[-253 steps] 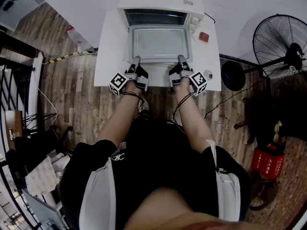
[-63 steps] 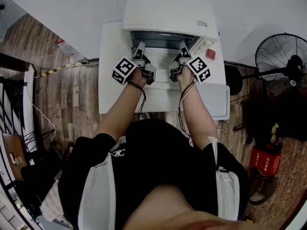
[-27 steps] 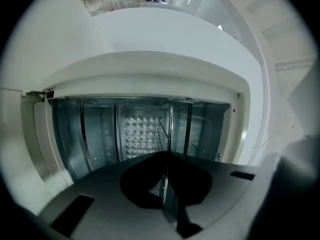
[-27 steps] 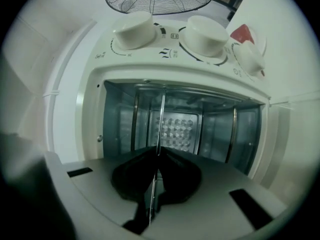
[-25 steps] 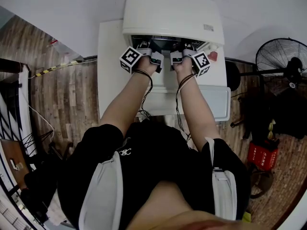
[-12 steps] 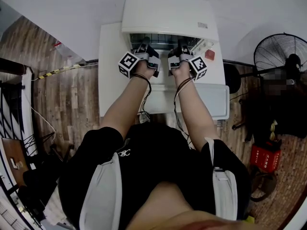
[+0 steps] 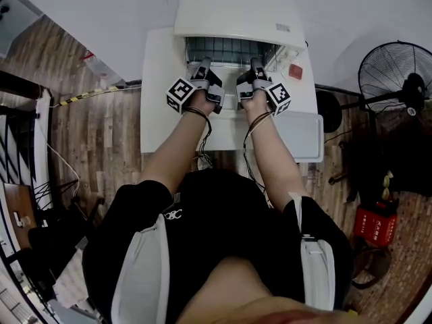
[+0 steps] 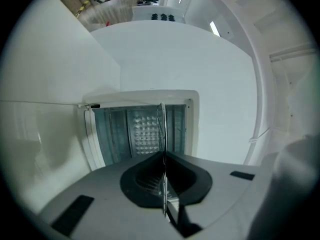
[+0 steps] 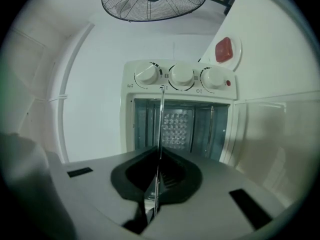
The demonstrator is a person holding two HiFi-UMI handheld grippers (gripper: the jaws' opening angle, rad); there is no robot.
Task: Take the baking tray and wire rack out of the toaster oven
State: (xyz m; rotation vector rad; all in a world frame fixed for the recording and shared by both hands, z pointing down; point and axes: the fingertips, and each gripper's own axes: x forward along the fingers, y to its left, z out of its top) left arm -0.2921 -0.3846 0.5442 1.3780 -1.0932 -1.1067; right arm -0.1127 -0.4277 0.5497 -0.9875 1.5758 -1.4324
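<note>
L gripper point(image 7: 203, 65) & R gripper point(image 7: 256, 64): jaws closed tight on wire rack point(image 7: 229, 48) front edge; rack sits partway out of toaster oven point(image 7: 236, 15).

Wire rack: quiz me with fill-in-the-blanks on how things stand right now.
1. The left gripper and right gripper are both shut on the front edge of the ____.
2. The baking tray lies outside the oven, at the table's ____ edge.
3. The oven stands ____, its inside showing in both gripper views.
4. Its front panel has ____ knobs.
Missing words: wire rack; right; open; three.
</note>
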